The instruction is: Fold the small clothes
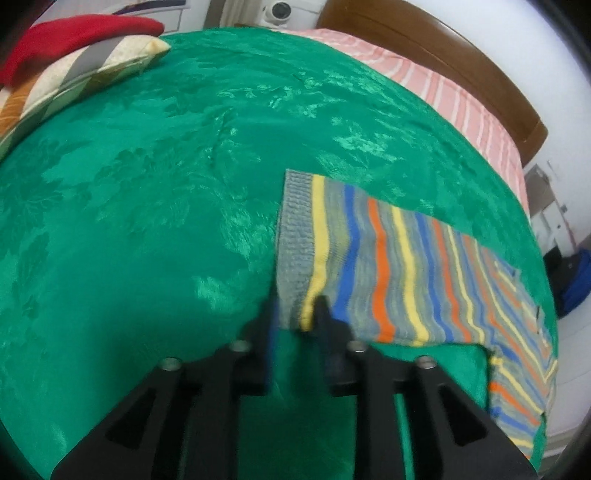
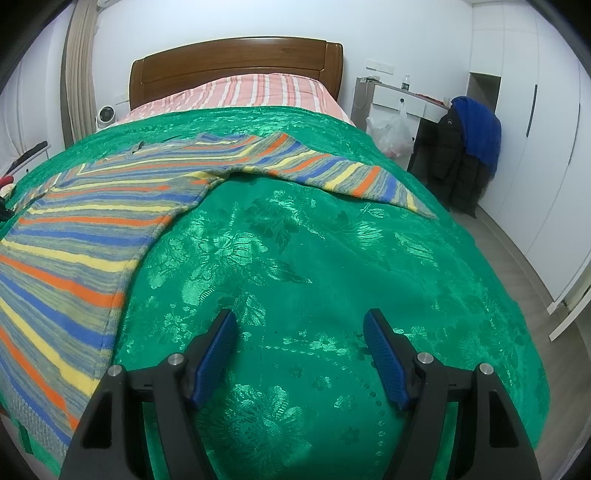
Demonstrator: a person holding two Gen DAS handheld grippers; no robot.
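Note:
A small striped sweater (image 2: pixel 85 229) in grey, blue, yellow and orange lies spread on the green bedspread (image 2: pixel 295 258). In the left wrist view my left gripper (image 1: pixel 295 314) is shut on the ribbed cuff of one sleeve (image 1: pixel 369 266) and holds its corner a little above the spread. In the right wrist view the other sleeve (image 2: pixel 332 173) stretches to the right. My right gripper (image 2: pixel 301 339) is open and empty over bare bedspread, to the right of the sweater's body.
A striped cushion (image 1: pixel 74 81) with a red cloth (image 1: pixel 74 33) on it lies at the far left of the bed. A pink striped sheet (image 2: pixel 251 92) and wooden headboard (image 2: pixel 236 62) are behind. A chair with jackets (image 2: pixel 465 147) stands to the right.

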